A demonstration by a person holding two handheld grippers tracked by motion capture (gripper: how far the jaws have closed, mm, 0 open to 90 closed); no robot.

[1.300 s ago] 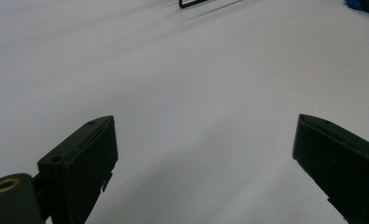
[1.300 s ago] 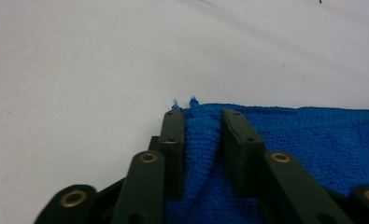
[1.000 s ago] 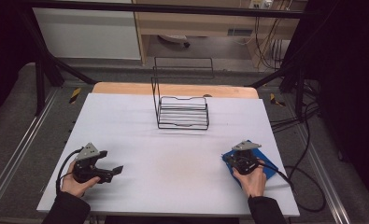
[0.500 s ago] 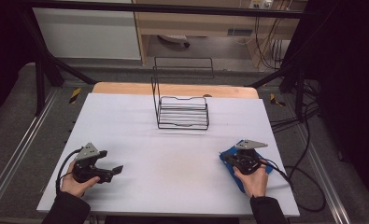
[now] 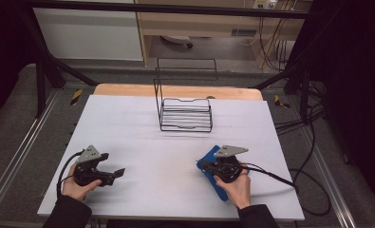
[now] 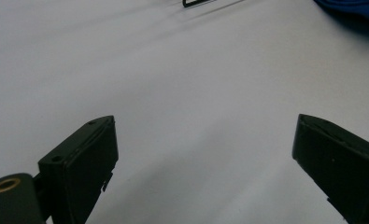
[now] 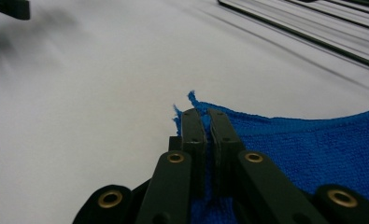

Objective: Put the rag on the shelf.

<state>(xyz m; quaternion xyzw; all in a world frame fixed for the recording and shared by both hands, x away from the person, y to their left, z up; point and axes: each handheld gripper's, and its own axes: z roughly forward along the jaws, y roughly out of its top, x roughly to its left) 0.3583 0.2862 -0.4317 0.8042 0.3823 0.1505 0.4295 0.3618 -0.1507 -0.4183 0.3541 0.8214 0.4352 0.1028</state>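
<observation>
Pinching the corner of a blue cloth (image 7: 313, 144), the right tool (image 7: 206, 116) is seen in the right gripper view with its two black jaws pressed together, a frayed tip of the cloth sticking out just past them. In the high view the right tool (image 5: 205, 166) is held by a hand (image 5: 236, 187) near the front right part of the white table (image 5: 128, 123), and the blue cloth (image 5: 219, 189) is spread beneath and around it, partly hidden by the tool and the hand. One corner of the cloth is raised off the table between the jaws, while the rest of it lies flat toward the front edge.

The left tool (image 5: 115, 174) is held by the other hand (image 5: 76, 187) near the front left of the table, well apart from the cloth. In the left gripper view the left tool (image 6: 205, 154) is shown released, its jaws standing wide with only bare white table (image 6: 196, 84) between them; a patch of the blue cloth (image 6: 355, 7) is seen at the upper right corner of that view.

A black wire rack (image 5: 185, 114) stands toward the back middle of the table, well apart from both tools, and its lower bars (image 7: 313, 28) are seen across the top of the right gripper view.
</observation>
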